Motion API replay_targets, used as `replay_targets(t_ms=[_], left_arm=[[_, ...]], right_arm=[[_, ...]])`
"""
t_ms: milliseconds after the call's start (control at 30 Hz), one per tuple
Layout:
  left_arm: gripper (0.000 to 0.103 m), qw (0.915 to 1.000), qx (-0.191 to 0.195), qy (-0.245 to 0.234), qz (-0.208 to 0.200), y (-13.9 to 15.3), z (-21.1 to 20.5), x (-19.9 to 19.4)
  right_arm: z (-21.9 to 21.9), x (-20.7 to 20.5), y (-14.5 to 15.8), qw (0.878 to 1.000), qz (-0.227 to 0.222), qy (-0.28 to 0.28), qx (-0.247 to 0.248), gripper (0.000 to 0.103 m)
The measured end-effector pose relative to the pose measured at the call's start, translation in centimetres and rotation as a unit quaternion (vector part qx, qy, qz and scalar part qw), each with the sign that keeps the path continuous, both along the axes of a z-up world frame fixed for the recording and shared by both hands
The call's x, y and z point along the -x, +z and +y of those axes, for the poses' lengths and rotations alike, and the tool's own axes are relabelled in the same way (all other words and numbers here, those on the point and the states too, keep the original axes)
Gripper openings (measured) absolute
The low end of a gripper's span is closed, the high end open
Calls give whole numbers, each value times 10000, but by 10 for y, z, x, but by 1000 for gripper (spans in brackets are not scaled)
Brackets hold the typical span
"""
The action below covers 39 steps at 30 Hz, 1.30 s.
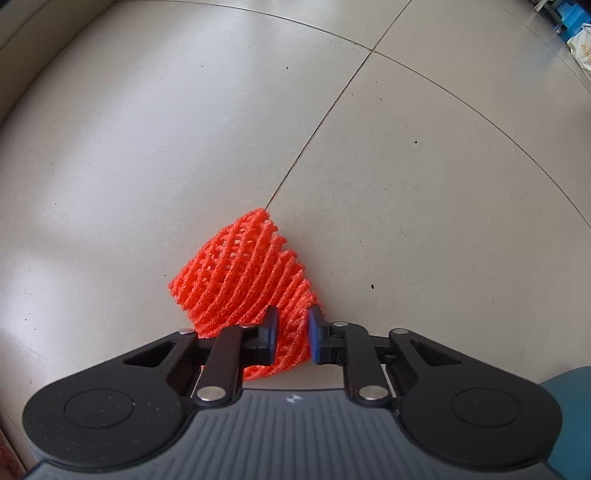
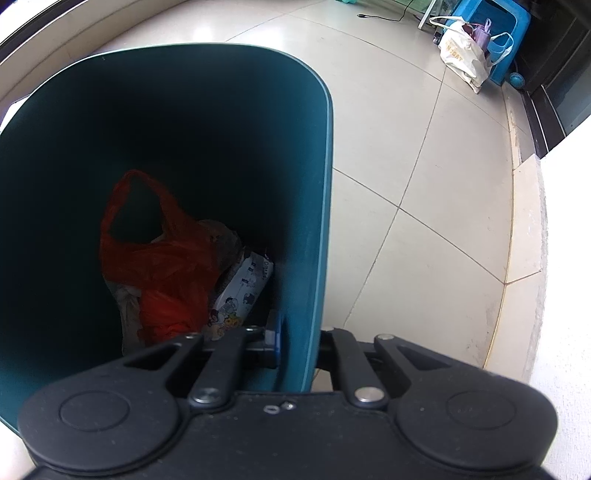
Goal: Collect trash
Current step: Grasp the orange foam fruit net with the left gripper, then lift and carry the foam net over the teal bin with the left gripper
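The left gripper (image 1: 291,338) squeezes an orange foam net (image 1: 243,284) that lies on the tile floor (image 1: 406,184). The right gripper (image 2: 295,343) pinches the wall of a teal bin (image 2: 317,221). Inside the bin sit a red bag (image 2: 162,266) and a wrapper (image 2: 240,291).

Foam net (image 1: 251,280) on the floor (image 1: 147,147), across a tile joint, near end between the left gripper (image 1: 291,338) jaws. Bin (image 2: 310,221) wall between the right gripper (image 2: 299,343) jaws; plastic bag (image 2: 162,258) and printed packet (image 2: 243,291) inside, packet right of bag. Tote bag (image 2: 461,55) and stool (image 2: 506,33) far behind.
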<state>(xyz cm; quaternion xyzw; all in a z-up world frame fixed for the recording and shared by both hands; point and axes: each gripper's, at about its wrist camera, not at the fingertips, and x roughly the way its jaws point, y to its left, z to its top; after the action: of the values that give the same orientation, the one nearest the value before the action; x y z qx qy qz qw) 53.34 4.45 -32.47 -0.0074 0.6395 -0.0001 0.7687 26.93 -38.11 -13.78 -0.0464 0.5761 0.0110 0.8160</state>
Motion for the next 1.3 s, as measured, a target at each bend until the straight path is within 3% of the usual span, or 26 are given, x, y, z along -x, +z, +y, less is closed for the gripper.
replay_targets(t_ms=[200,567,767,967,1133,1300], left_arm=[[13,9993,-213,-281,-131,41,-5,30],[13,9931,17,-875,-780,174,-49,108],[13,9841,173,-1357,-1134,247,-91,149],[13,9687,349,-1993,-1440,302,-143,190],[13,9537,452,-2499,-1612,320,-197,217],[13,9502,508,-2770,-1336,290,-243,228]], right_arm=[[2,2,-1,10000,-31,-2,-13,7],[-17,10,22,9989,-297,-92,-341,4],[-24,18,24,9983,-372,-100,-436,4],[-28,25,26,9979,-475,-45,-445,4],[-29,30,28,9974,-518,-47,-498,5],[-27,29,31,9971,-540,-41,-540,5]])
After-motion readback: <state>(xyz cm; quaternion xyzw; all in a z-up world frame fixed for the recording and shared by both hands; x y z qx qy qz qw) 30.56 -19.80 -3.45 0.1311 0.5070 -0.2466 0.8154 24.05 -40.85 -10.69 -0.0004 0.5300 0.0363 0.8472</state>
